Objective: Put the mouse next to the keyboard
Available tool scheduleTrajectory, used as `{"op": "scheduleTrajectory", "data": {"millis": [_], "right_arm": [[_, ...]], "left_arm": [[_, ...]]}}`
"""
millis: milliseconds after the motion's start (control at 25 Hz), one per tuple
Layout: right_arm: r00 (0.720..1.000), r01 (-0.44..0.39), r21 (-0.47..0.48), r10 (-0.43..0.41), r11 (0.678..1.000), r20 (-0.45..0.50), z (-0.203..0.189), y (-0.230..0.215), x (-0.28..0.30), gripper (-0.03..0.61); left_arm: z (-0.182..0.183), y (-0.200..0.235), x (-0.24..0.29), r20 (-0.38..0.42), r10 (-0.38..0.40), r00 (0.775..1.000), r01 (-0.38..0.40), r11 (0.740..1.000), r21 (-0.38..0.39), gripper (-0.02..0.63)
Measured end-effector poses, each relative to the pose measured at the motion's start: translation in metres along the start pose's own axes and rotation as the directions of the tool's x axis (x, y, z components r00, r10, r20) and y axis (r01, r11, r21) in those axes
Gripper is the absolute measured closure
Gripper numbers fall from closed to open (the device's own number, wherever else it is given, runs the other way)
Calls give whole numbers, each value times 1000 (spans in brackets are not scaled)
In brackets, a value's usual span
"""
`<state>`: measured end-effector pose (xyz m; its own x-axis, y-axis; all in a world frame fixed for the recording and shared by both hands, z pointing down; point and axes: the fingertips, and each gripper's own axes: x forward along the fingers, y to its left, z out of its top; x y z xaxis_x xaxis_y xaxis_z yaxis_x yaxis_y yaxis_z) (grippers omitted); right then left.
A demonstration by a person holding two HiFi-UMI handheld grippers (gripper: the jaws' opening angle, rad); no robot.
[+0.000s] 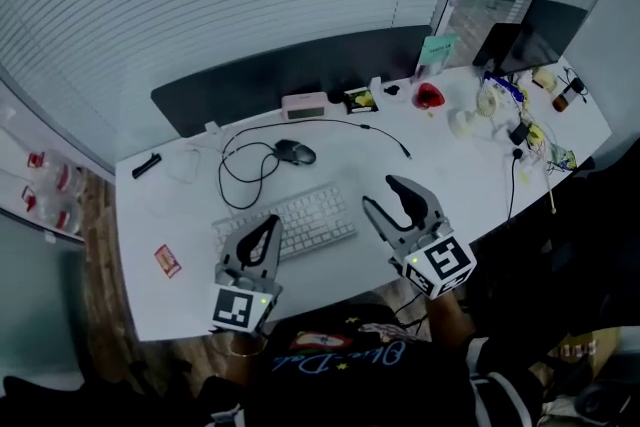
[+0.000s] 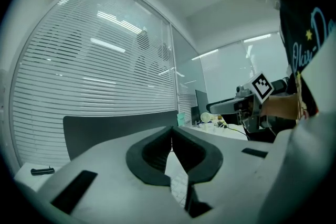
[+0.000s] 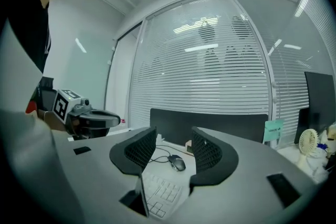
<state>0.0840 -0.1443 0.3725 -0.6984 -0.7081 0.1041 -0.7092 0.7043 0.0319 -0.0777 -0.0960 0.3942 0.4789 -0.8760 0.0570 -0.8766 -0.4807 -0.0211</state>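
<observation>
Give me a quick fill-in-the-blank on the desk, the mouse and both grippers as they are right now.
1. The mouse rests on the ___, held by neither gripper.
2. The right gripper is ___, with nothing between its jaws.
3. The left gripper is ___, its jaws meeting at the tips.
4. The ___ keyboard lies nearer the grippers than the mouse does.

Missing words: desk; open; shut; white.

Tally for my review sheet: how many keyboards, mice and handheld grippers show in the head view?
keyboard: 1
mouse: 1
grippers: 2, the left gripper and the right gripper
Total: 4
</observation>
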Motion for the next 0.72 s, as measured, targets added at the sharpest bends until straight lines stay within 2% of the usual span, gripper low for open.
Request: {"op": "scheduleTrajectory", "data": {"millis": [200, 360, 560, 720], "right_arm": [[999, -38, -2, 38, 999, -36, -5, -13, 24, 393], [992, -116, -19, 115, 993, -43, -2, -21, 50, 379], [975, -207, -28, 204, 978, -85, -3, -31, 84, 365], [951, -292, -23, 287, 956, -115, -12, -26, 110, 356]], "left_arm": [[1, 11, 3, -1, 47, 999, -47, 999, -6, 611], [-2, 25, 2, -26, 127, 992, -128, 992, -20, 610], [3, 33, 4, -26, 215, 976, -216, 976, -35, 610], [-2, 37, 2, -51, 285, 957, -287, 957, -49, 609]]}}
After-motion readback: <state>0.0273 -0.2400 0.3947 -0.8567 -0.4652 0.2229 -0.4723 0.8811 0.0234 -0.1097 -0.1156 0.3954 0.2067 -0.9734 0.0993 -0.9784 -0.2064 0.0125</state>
